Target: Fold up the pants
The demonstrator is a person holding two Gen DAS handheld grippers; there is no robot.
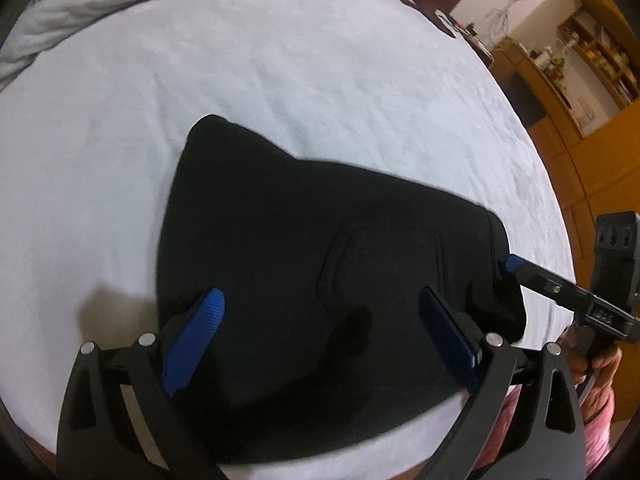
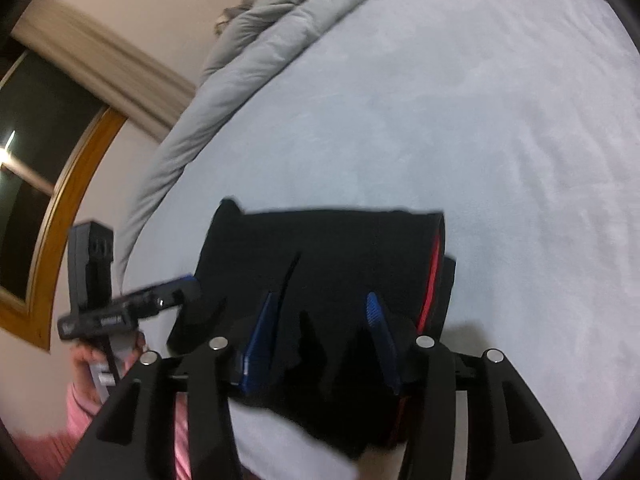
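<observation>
Black pants lie folded in a compact bundle on the pale bed sheet, near the bed's front edge. A red stripe shows along the bundle's right side in the right wrist view. My left gripper is open, its blue fingers spread wide above the pants. My right gripper is open too, with its fingers over the bundle. Its blue fingertip also shows in the left wrist view, at the pants' right edge. The left gripper's tip shows in the right wrist view, at the pants' left edge.
A rumpled grey duvet lies along the far side of the bed. Wooden shelves and cabinets stand to the right of the bed. A dark window with a wooden frame is on the left. The person's hand and pink sleeve are close by.
</observation>
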